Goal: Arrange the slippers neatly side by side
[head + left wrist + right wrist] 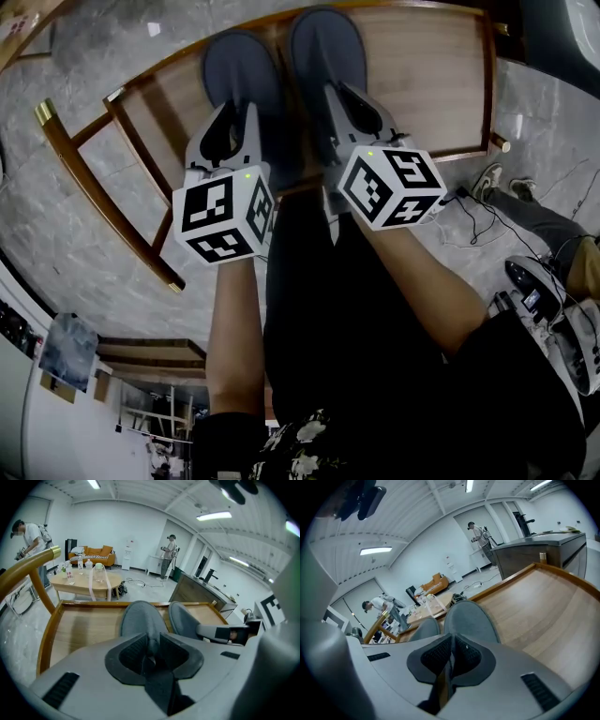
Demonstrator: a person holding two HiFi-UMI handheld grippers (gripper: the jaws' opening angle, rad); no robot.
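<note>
Slippers: grey matt cloth, felt-like. Counter: smooth light wood, slight sheen, darker varnished rim. Floor: glossy marble-look tile. Fingers: black ribbed rubbery pads.

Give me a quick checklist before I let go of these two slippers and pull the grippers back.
1. Pair aligned: left slipper beside right slipper on table: ok.
2. Toes level near far rim: ok.
3. Soles lying flat: cannot tell.
4. left gripper let go: ok, jaws apart around the heel edge.
5. right gripper let go: not ok, shut on right slipper's heel.
</note>
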